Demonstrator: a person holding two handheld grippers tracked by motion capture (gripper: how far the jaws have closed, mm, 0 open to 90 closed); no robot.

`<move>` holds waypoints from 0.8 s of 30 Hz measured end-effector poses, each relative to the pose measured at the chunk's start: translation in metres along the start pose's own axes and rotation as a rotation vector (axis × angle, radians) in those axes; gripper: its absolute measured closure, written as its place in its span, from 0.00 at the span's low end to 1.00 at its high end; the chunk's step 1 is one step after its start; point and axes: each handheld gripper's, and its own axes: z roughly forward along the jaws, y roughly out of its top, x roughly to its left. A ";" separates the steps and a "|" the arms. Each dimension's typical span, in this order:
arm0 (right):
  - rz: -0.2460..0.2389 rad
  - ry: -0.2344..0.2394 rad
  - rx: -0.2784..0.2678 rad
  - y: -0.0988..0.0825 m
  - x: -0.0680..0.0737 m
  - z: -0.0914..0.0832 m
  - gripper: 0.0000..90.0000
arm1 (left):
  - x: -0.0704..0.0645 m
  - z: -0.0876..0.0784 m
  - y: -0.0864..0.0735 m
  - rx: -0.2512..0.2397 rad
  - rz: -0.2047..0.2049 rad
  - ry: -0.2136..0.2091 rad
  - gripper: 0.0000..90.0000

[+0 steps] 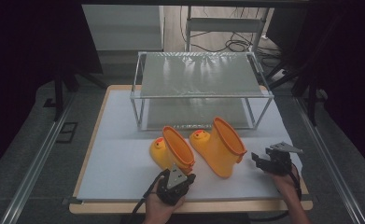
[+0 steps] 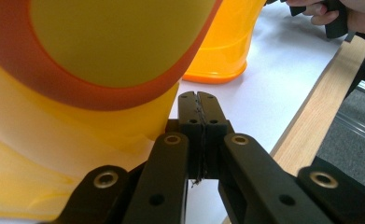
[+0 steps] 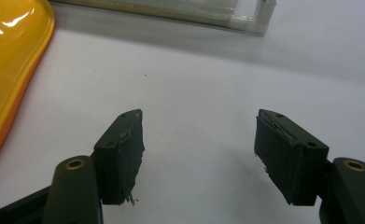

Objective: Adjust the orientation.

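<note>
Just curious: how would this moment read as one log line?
left tool: shut, empty, beside yellow rubber boot | right tool: open, empty

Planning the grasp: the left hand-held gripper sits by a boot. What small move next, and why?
Probably open the left hand-held gripper: its jaws are pressed together with nothing between them, just beside the left boot and its orange rim, so it cannot take the boot until they part.

Two yellow rain boots [image 1: 196,149] stand mid-table w/ a narrow gap btwn them; wire rack [image 1: 201,88] blocks the far side just behind. Bare white mat [image 1: 119,158] left & right of boots; front edge taken by both hands.
</note>
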 end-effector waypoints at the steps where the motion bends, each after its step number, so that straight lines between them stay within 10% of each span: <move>1: -0.001 0.000 0.000 0.000 0.000 0.000 0.36 | 0.001 -0.002 -0.001 -0.001 -0.006 -0.001 1.00; 24: 0.005 0.000 0.004 0.000 -0.002 0.001 0.36 | 0.020 -0.038 -0.030 0.025 -0.057 0.026 1.00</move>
